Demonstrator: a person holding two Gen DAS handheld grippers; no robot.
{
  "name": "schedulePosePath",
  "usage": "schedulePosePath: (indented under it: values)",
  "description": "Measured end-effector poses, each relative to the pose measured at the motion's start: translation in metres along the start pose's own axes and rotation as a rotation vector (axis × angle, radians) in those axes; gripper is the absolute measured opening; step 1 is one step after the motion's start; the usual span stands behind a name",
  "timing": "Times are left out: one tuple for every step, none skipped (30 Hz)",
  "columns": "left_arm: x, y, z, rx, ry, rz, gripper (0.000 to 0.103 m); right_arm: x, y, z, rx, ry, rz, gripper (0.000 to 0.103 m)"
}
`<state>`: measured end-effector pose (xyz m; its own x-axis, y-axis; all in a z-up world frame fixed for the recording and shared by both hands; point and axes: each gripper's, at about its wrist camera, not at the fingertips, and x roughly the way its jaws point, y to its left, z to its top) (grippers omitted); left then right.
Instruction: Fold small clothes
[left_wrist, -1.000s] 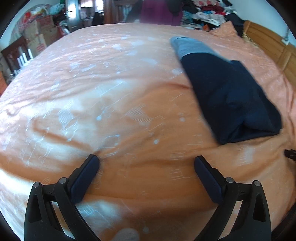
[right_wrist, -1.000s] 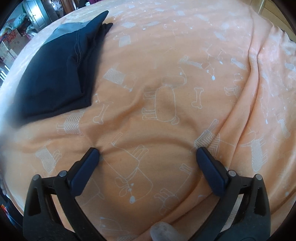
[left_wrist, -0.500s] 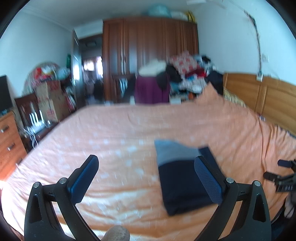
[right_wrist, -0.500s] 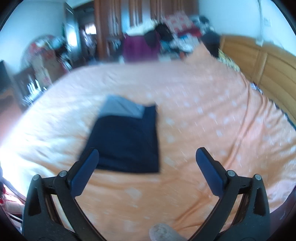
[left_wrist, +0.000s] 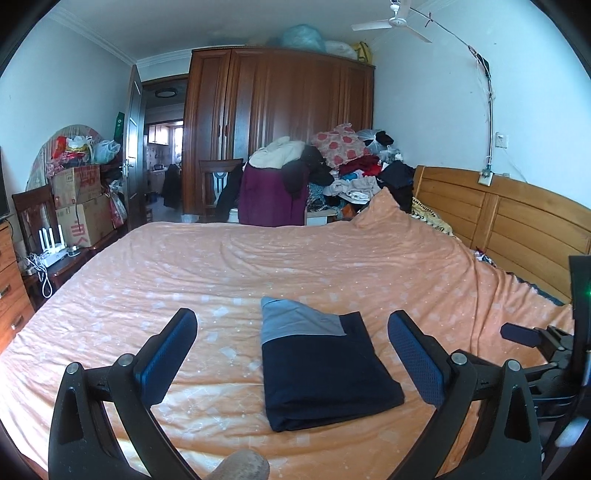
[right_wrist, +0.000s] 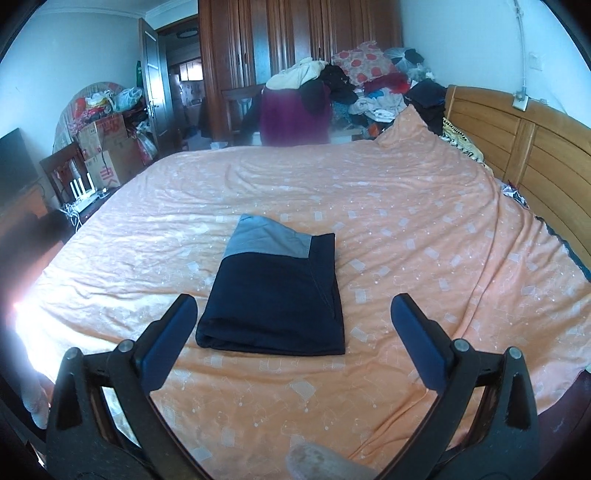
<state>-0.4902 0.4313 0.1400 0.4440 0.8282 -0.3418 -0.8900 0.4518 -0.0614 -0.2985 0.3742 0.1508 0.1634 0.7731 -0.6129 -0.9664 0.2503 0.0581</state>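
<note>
Both the left hand-held gripper (left_wrist: 291, 354) and right hand-held gripper (right_wrist: 293, 336) were held spread, empty, above the folded navy garment (right_wrist: 273, 299) on the bed (right_wrist: 406, 229).

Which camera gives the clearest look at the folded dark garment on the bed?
The right wrist view: the folded garment lies central and unobstructed. In the left wrist view it is also whole but seen more obliquely.

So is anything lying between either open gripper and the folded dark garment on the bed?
Nothing visible does. The folded dark garment lies alone on the orange bedspread, with only bare sheet between it and the right gripper or the left gripper. Both are open and empty.
</note>
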Motion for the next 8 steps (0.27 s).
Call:
schedulePosePath:
  values:
    - [-0.0007,-0.0002,-0.0003,-0.003,0.002,-0.002,0.103,-0.0003,0.0006,-0.0003,-0.001,0.006,0.0,0.103]
    - [-0.0005,-0.0006,-0.0004,-0.006,0.004,-0.004,0.103,0.0,0.0017,-0.0008,-0.006,0.011,0.0,0.103]
    - [0.0004,-0.0016,-0.0011,-0.008,0.009,-0.009,0.103,0.0006,0.0027,-0.0011,-0.01,0.014,0.001,0.103]
    - [0.0009,-0.002,-0.0023,-0.006,0.014,-0.009,0.103,0.0004,0.0032,-0.0013,-0.009,0.017,0.006,0.103]
    - [-0.0006,-0.0023,-0.0034,-0.005,0.016,-0.007,0.103,0.0002,0.0035,-0.0023,-0.003,0.019,0.004,0.103]
    - [-0.0003,-0.0027,-0.0042,-0.005,0.019,-0.007,0.103,0.0006,0.0037,-0.0026,-0.003,0.019,-0.001,0.103]
    - [-0.0003,-0.0022,-0.0053,-0.008,0.021,-0.009,0.103,-0.0005,0.0047,-0.0032,-0.003,0.018,-0.009,0.103]
    - [0.0003,-0.0017,-0.0067,-0.009,0.024,-0.011,0.103,-0.0007,0.0056,-0.0039,-0.005,0.016,-0.012,0.103]
